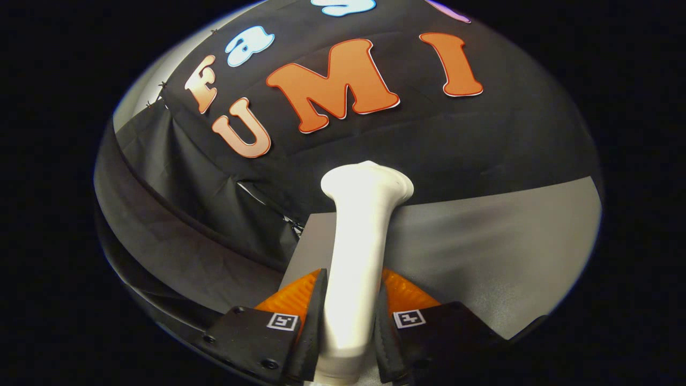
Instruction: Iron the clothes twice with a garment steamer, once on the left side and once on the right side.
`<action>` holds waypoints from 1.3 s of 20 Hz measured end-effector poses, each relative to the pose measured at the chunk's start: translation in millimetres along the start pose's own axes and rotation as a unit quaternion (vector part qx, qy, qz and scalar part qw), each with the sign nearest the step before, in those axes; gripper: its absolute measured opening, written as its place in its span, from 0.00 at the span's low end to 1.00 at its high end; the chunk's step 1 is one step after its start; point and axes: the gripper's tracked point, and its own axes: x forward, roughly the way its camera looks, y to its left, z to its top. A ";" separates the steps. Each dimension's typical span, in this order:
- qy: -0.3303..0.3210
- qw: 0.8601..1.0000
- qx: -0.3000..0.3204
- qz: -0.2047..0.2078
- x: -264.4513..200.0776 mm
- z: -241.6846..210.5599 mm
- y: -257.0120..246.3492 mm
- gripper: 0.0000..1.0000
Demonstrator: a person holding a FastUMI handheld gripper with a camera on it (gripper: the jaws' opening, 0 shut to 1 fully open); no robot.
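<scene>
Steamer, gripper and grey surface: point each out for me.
Steamer [356,257]: gripper view, middle of its white handle.
Gripper [349,316]: gripper view, between the fingertips, clamped on the handle.
Grey surface [493,252]: gripper view, bare patch.

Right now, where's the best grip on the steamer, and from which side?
The straight handle shaft of the steamer, below its flared head. Come in along its length from the butt end, one finger per flank: the sides run parallel there. The tool already pinches it that way.

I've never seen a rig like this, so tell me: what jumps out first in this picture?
A white garment steamer stands out most: its handle runs up between the two fingers, which press on it from both sides, and its flared head sits beyond them. Beneath and ahead of it lies a smooth grey surface, with the booth's black cloth wall hanging behind.
</scene>
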 end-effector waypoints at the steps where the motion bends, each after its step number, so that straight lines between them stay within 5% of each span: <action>1: -0.006 1.000 -0.007 -0.017 -4.1 -1.8 -3.1 0.50; 12: -0.217 0.972 -0.017 -0.092 -126.1 -11.2 46.8 0.47; 19: -0.359 0.925 0.010 -0.122 -227.0 -78.8 107.7 0.47; 26: -0.446 0.886 -0.039 -0.120 -278.4 -172.9 191.5 0.46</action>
